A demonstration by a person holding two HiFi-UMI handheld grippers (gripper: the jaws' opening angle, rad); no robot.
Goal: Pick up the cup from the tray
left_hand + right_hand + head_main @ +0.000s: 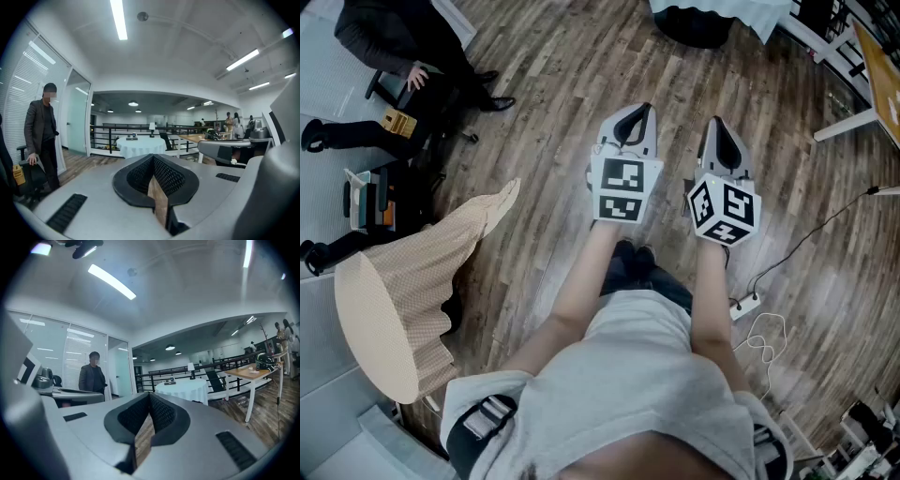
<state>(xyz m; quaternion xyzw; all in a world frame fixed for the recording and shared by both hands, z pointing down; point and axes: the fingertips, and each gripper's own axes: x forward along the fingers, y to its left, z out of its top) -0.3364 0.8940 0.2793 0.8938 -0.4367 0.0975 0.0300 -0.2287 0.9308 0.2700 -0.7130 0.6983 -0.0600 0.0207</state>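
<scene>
Above wood floor (553, 75) | left gripper (637, 117) clenched, empty | right gripper (719, 129) clenched, empty, just beside it | white-clothed bench (140, 144) far ahead | person (42, 136) standing far left

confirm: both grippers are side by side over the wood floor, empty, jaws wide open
The jaws are shut, not wide open: the left gripper view shows the left gripper with jaws together, the right gripper view the same for the right gripper. Both are empty, side by side over the wood floor.
</scene>
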